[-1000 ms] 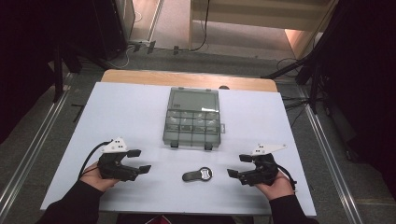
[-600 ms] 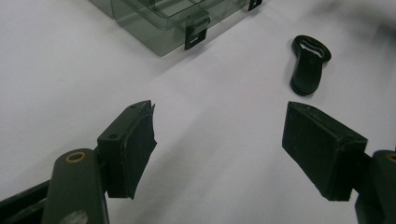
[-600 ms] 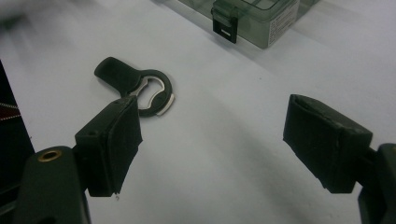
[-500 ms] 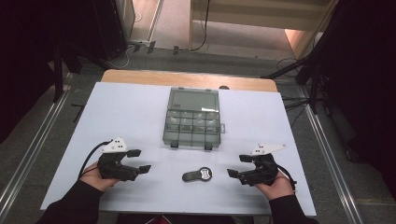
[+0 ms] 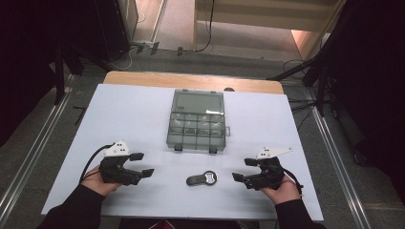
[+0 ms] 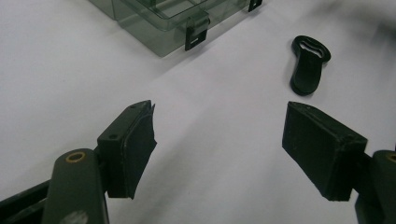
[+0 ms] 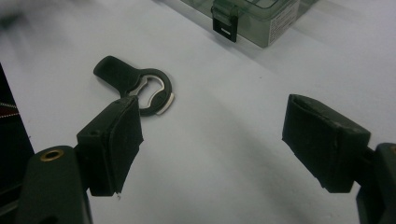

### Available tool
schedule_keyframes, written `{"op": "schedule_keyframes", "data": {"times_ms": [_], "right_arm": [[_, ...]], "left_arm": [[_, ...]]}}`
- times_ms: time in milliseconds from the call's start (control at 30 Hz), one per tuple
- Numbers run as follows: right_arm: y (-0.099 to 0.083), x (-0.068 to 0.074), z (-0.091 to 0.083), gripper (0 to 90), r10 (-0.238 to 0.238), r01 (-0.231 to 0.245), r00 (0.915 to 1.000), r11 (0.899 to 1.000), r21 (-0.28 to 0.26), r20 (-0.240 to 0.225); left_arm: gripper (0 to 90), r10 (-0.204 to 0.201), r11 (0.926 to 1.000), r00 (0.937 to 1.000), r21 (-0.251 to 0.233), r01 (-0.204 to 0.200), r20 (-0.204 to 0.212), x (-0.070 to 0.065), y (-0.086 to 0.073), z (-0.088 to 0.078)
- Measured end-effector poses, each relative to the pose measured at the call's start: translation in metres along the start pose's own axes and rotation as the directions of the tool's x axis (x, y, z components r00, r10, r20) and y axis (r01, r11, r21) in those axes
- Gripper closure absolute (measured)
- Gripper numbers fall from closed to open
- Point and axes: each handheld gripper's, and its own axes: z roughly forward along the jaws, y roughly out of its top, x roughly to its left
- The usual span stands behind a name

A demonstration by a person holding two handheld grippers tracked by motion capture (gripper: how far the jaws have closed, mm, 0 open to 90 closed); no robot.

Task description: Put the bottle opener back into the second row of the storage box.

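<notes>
A black bottle opener (image 5: 202, 179) (image 6: 307, 64) (image 7: 135, 87) lies flat on the white table near its front edge, between my two grippers. Behind it sits a clear grey plastic compartment box (image 5: 197, 120) (image 6: 163, 18) (image 7: 252, 16), lid shut, two black latches facing me. My left gripper (image 5: 142, 164) (image 6: 219, 149) rests at the front left, open, nothing between its jaws. My right gripper (image 5: 244, 169) (image 7: 212, 149) rests at the front right, open and empty too. Both point inward toward the opener, each about a hand's width from it.
The white table top (image 5: 124, 114) has a wooden strip (image 5: 191, 82) along its far edge. Metal floor rails (image 5: 28, 162) run down both sides. Dark stands and cables (image 5: 315, 71) crowd the floor beyond the far corners.
</notes>
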Motion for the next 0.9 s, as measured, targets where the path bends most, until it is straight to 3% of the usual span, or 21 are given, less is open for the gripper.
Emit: {"op": "schedule_keyframes", "data": {"times_ms": [367, 533, 733, 900], "right_arm": [[0.000, -0.003, 0.000, 23.1, 0.022, -0.022, 0.9997, 1.000, 0.000, -0.008], [0.002, -0.004, 0.001, 22.8, 0.011, -0.011, 0.9999, 1.000, -0.008, -0.002], [0.009, -0.007, 0.008, 23.0, -0.031, 0.030, 0.9986, 0.999, -0.030, -0.043], [0.015, -0.007, 0.016, 22.9, -0.070, 0.070, 0.9954, 0.998, -0.010, -0.065]], "left_arm": [[25.2, 0.000, 1.0000, 1.0000, -0.001, 0.000, -0.001, 0.000, 0.000, 0.000], [25.2, -0.002, 1.0000, 1.0000, 0.000, 0.002, -0.002, 0.001, 0.000, 0.000], [25.2, -0.002, 1.0000, 1.0000, -0.002, 0.002, -0.001, 0.001, 0.000, 0.000], [25.2, -0.003, 1.0000, 1.0000, -0.001, 0.003, -0.003, 0.000, 0.000, 0.000]]}}
